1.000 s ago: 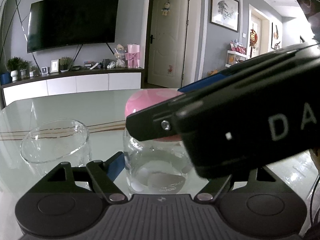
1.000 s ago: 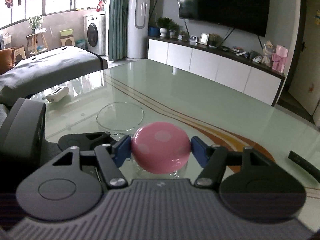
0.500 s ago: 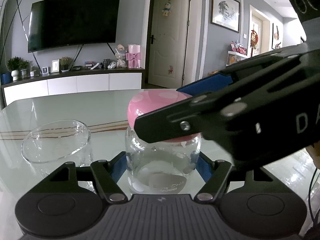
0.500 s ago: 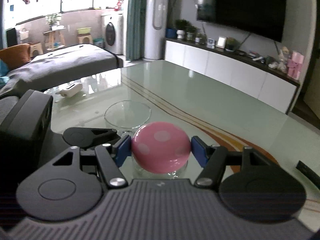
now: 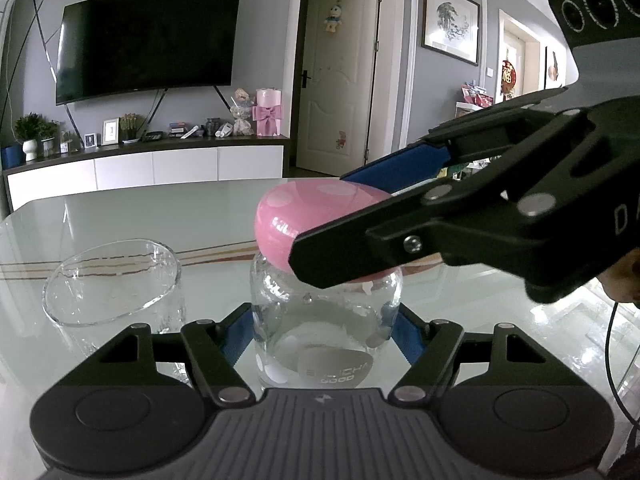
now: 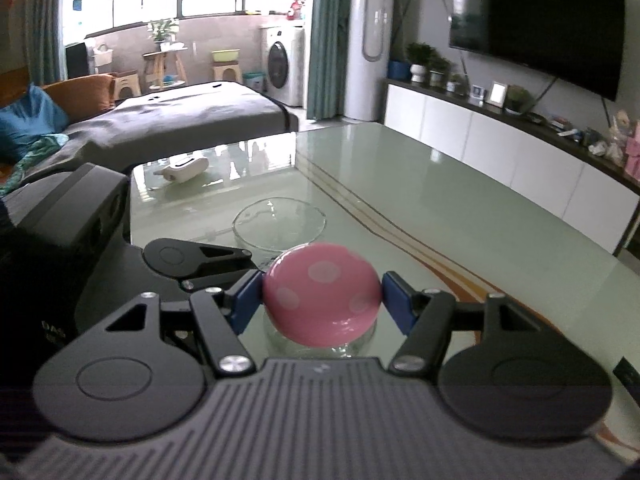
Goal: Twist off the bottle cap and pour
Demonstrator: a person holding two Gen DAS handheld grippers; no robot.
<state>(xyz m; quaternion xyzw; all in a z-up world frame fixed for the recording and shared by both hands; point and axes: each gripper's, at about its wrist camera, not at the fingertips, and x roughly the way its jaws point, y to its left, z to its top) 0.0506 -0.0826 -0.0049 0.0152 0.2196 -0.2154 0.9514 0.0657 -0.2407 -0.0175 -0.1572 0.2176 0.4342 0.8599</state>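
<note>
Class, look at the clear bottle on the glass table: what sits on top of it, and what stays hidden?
A pink spotted cap tops the clear bottle, clamped by the right gripper. The bottle's neck and threads are covered.

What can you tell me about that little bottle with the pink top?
The bottle is a squat, clear, glass-like jar with pale dots and a grey label, standing upright on the glossy table. Its rounded pink cap, dotted paler pink, is still on. The left gripper clamps its body from both sides, and the right gripper clamps the cap. A clear glass stands beside it, apart.
</note>
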